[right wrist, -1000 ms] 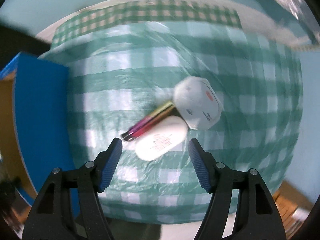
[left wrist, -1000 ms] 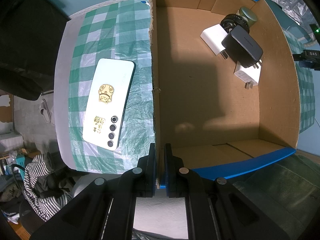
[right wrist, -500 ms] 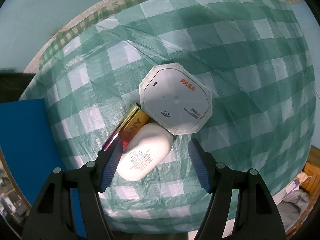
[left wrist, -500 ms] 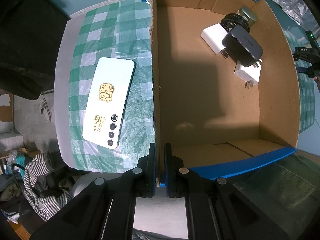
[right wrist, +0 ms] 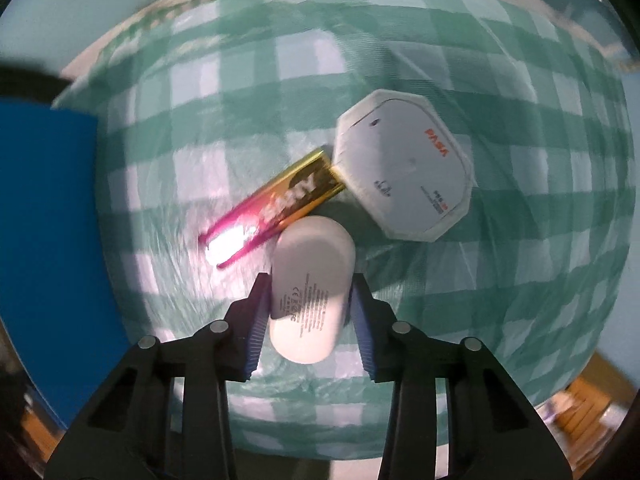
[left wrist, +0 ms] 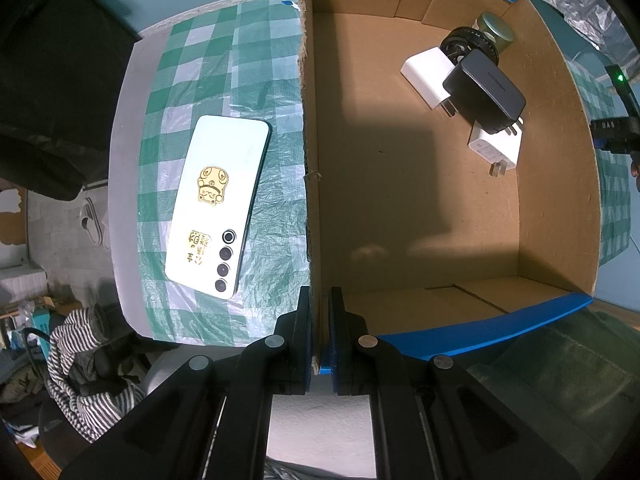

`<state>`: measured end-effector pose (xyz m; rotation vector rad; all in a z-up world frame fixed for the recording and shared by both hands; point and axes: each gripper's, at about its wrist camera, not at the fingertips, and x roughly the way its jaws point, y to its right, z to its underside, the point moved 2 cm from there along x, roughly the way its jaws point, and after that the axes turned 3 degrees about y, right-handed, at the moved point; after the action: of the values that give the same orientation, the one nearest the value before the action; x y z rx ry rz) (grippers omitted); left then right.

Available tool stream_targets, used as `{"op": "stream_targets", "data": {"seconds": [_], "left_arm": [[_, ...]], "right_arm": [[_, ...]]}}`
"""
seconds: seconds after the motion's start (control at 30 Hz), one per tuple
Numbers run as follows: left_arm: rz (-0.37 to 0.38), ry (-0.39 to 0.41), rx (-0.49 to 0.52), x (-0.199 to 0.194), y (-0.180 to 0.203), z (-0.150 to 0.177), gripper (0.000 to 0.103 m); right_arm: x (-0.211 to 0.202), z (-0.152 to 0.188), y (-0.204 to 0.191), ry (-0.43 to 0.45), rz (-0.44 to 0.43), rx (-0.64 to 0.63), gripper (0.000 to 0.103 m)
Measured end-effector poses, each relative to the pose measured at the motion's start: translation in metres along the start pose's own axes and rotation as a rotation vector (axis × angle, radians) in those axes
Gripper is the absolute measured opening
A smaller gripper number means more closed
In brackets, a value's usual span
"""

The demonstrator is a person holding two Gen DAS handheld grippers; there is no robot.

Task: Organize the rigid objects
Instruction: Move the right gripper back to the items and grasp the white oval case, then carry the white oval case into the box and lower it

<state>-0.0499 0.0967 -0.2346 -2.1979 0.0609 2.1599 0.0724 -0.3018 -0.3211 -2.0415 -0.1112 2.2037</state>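
My left gripper is shut on the left wall of the open cardboard box. Inside the box at the far right lie a white charger, a black charger, a second white charger, a black lens ring and a small tin. A white phone lies face down on the checked cloth left of the box. My right gripper is closed around a white oval case on the cloth. A gold-pink battery and a white octagonal device lie just beyond it.
The green checked tablecloth covers the table. The blue outer side of the box is at the left of the right wrist view. Striped clothing and clutter lie on the floor beyond the table edge. Crinkled plastic is behind the box.
My right gripper moved down onto the white oval case and closed its fingers around it. The left gripper and the box have not moved.
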Motion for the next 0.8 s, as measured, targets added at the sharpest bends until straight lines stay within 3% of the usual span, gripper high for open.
{"op": "stream_targets", "data": {"seconds": [0.13,0.37,0.5,0.8], "left_arm": [[0.000,0.000,0.001,0.000,0.000,0.000,0.006],[-0.001,-0.007,0.006,0.002,0.001,0.001,0.006],[0.002,-0.006,0.003,0.003,0.001,0.001,0.006],[0.002,-0.002,0.001,0.002,0.001,0.003,0.006]], "right_arm": [[0.001,0.007,-0.009,-0.004,0.025,-0.105,0.037],[0.003,-0.004,-0.006,0.028,0.024,-0.076,0.037],[0.004,-0.001,-0.012,0.031,0.053,-0.119,0.037],[-0.013,0.011,-0.032,0.026,0.020,-0.172,0.037]]}}
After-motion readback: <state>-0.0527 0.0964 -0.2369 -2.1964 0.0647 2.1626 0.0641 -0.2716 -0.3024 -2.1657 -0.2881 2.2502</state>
